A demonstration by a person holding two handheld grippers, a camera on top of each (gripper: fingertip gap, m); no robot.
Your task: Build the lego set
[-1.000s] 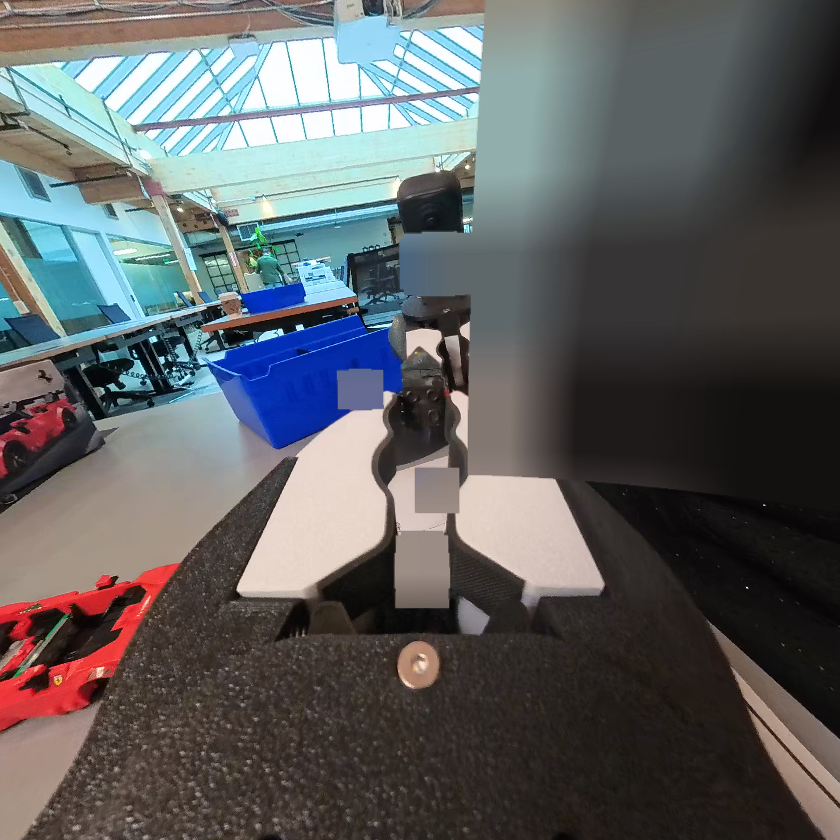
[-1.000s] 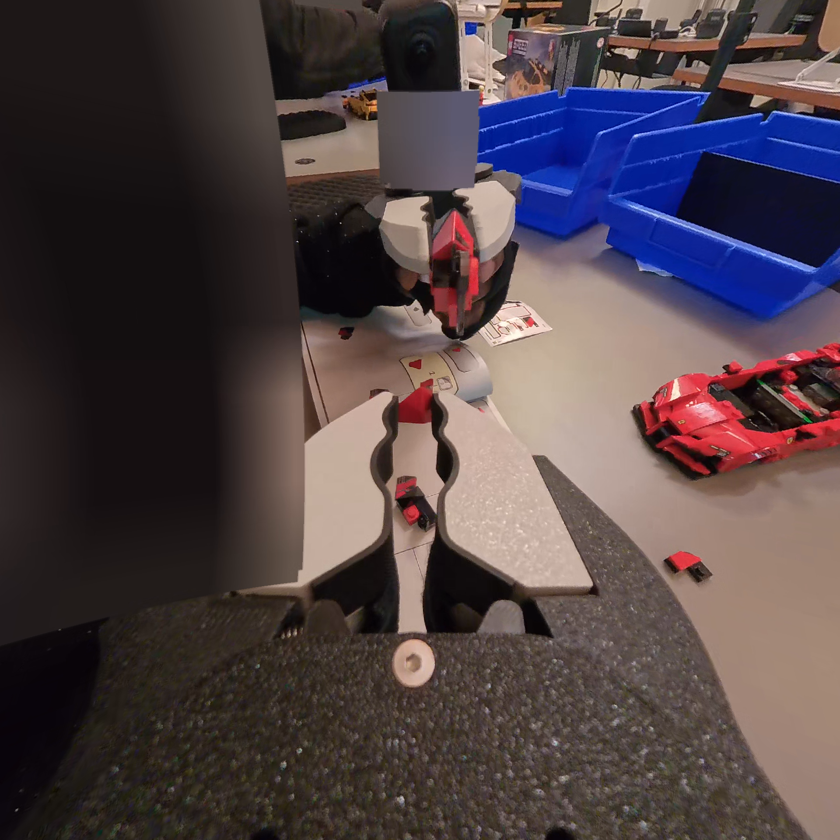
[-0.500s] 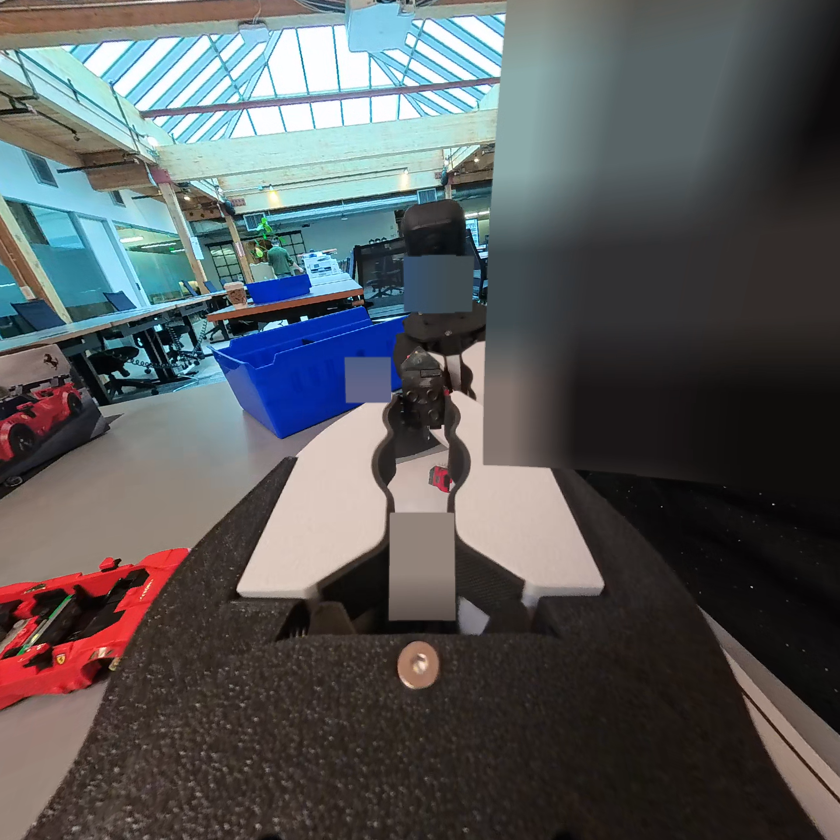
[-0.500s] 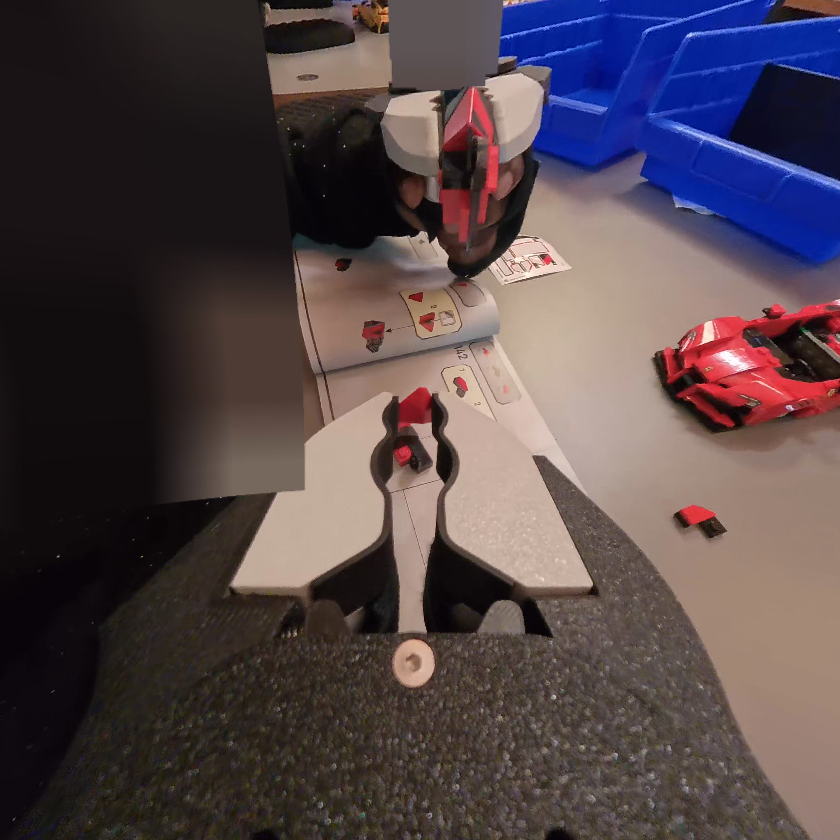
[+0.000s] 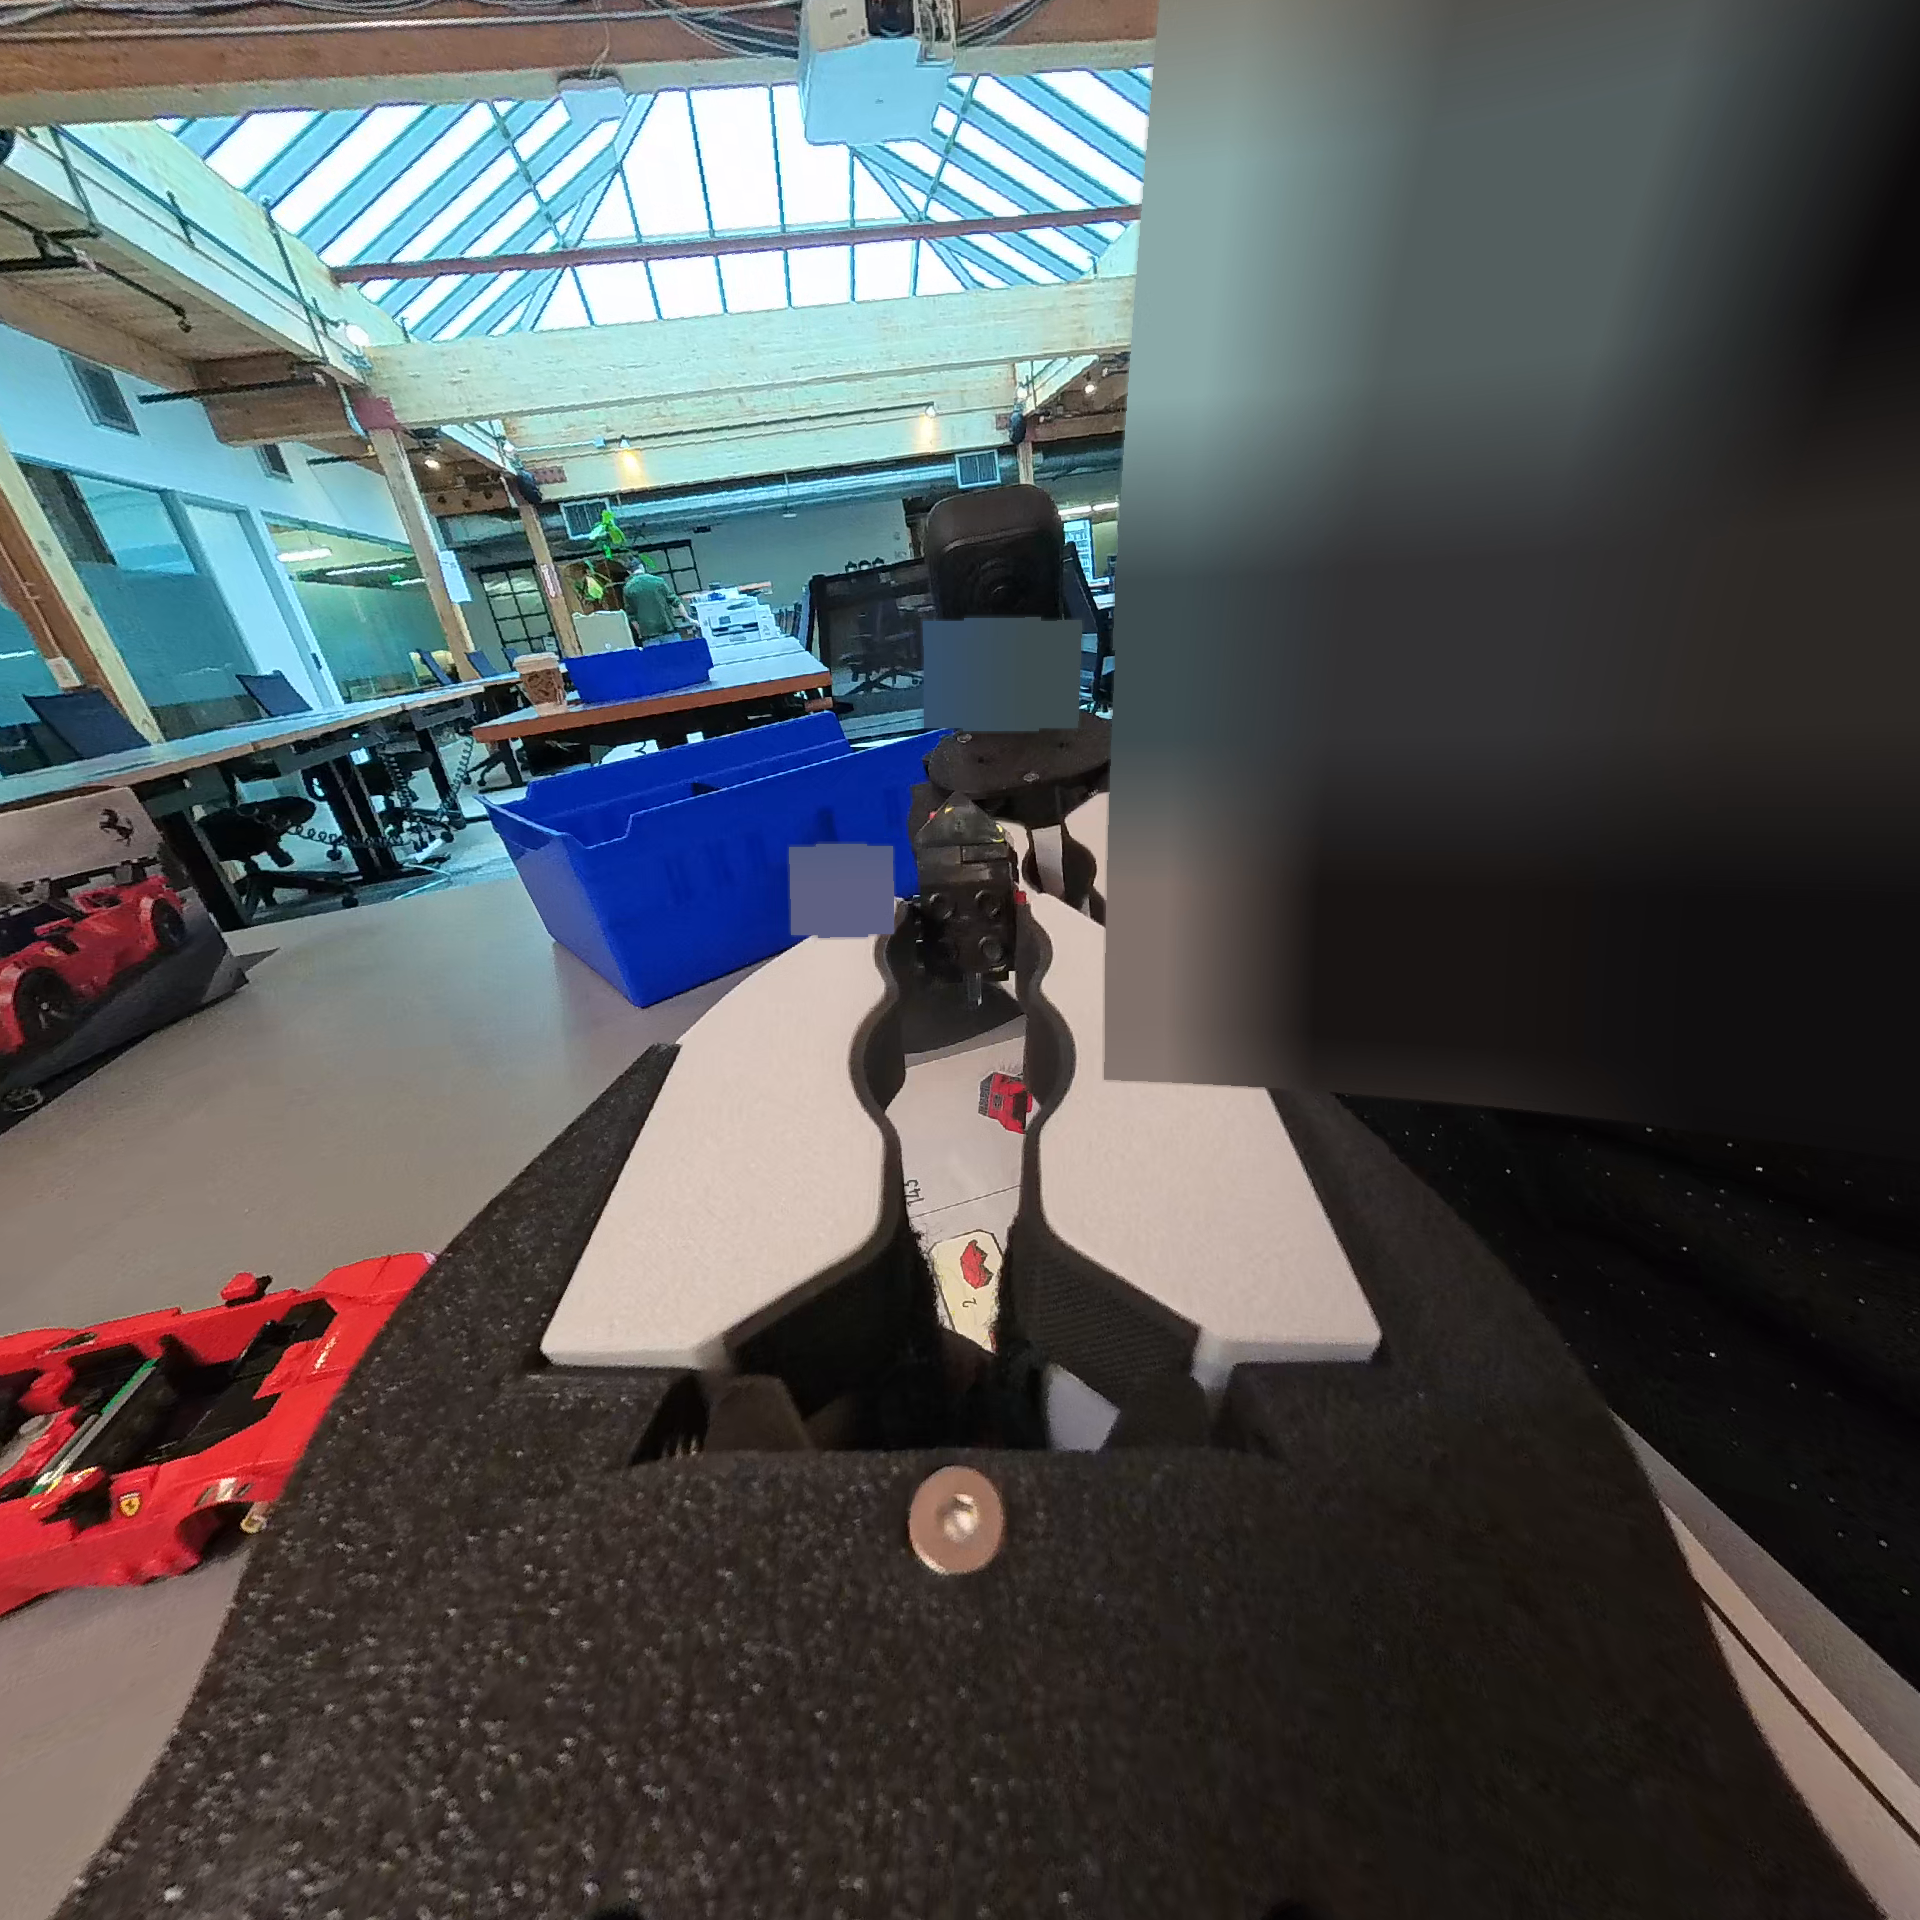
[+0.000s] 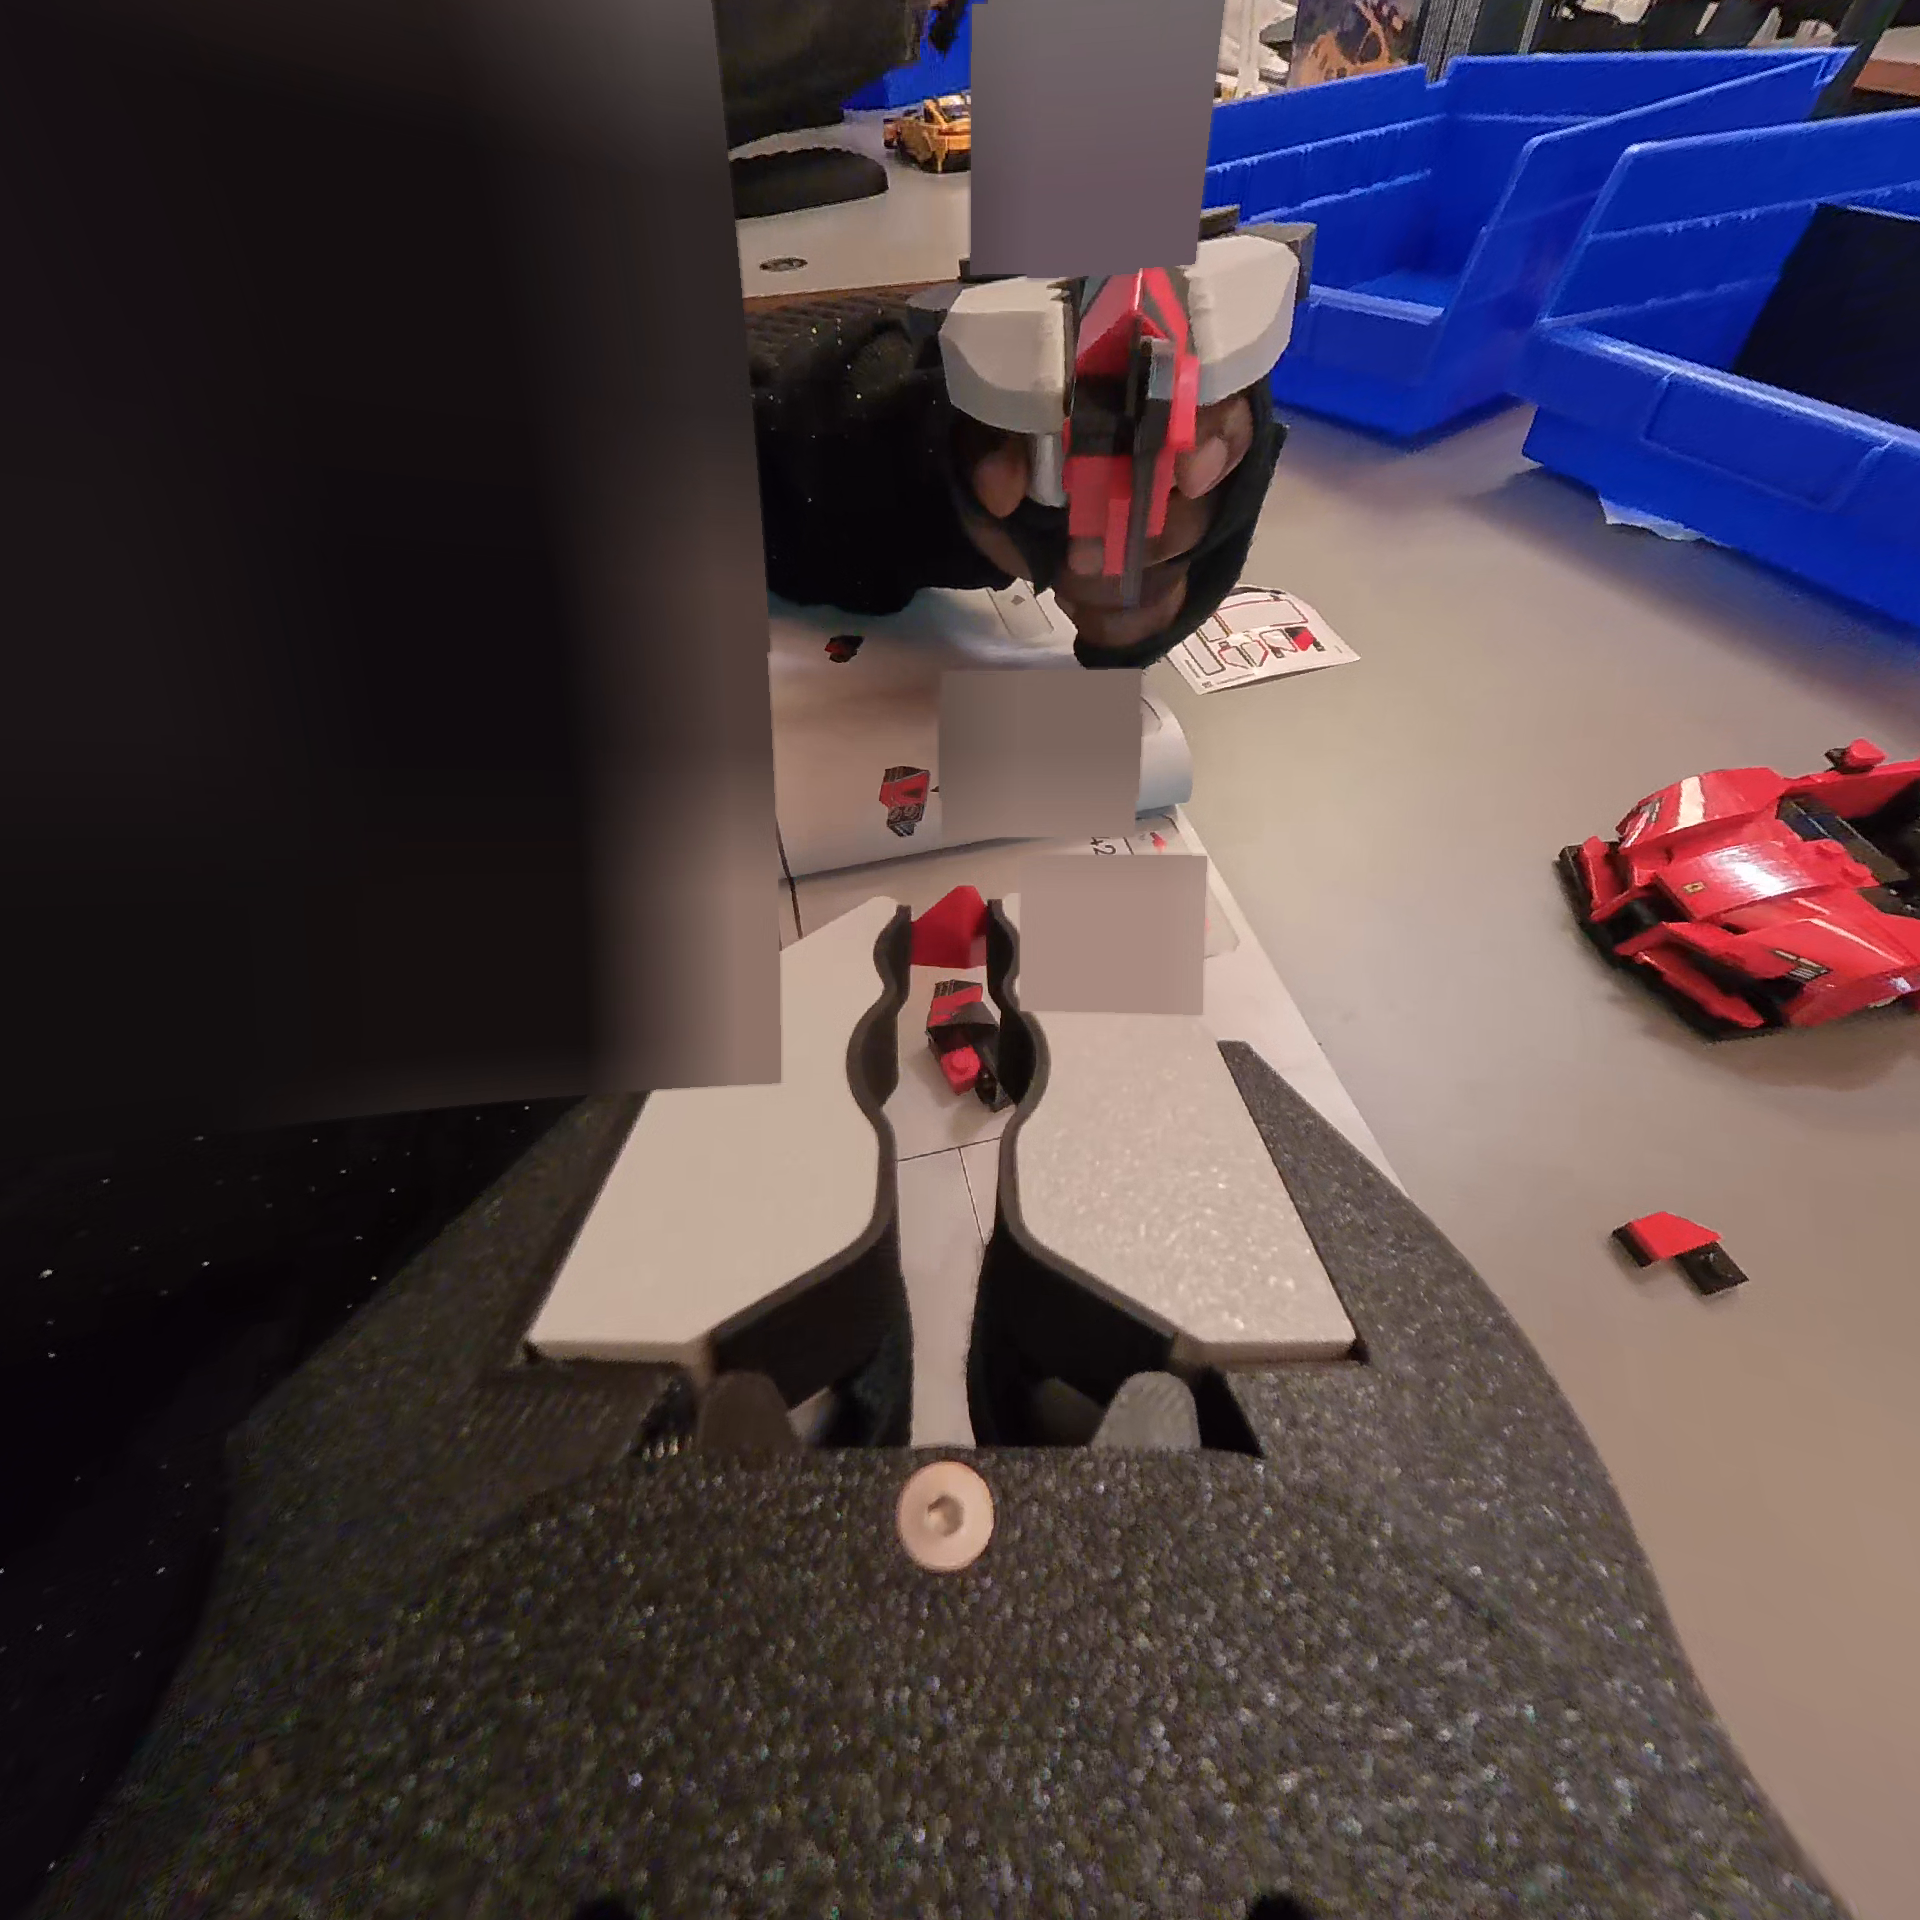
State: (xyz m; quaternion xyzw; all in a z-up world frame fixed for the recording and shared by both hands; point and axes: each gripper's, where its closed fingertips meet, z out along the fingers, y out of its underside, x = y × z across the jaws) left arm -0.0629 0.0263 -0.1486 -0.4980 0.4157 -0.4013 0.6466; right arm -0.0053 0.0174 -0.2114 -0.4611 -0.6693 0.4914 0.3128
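My left gripper (image 5: pixel 961 940) is shut on a red and black Lego sub-assembly (image 5: pixel 961 904), whose black studded side faces this camera. In the right wrist view the same gripper (image 6: pixel 1120 364) faces me, holding the sub-assembly (image 6: pixel 1117 416) upright above the open instruction booklet (image 6: pixel 862 748). My right gripper (image 6: pixel 948 920) is shut on a small red wedge piece (image 6: pixel 948 928) at its tips, lower than the left gripper and a short way in front of it. A small red and black piece (image 6: pixel 961 1049) lies on the booklet under the right fingers.
The partly built red car (image 6: pixel 1766 883) sits on the grey table to the right, also in the left wrist view (image 5: pixel 156 1423). A loose red and black piece (image 6: pixel 1673 1247) lies near it. Blue bins (image 6: pixel 1662 312) and a sticker sheet (image 6: pixel 1257 644) are beyond. A set box (image 5: pixel 83 914) stands far left. The grippers' ends are close to 9 cm from one another.
The two grippers have moved closer together. The left gripper with its sub-assembly now looks larger and higher in the right wrist view. Both grips are unchanged.
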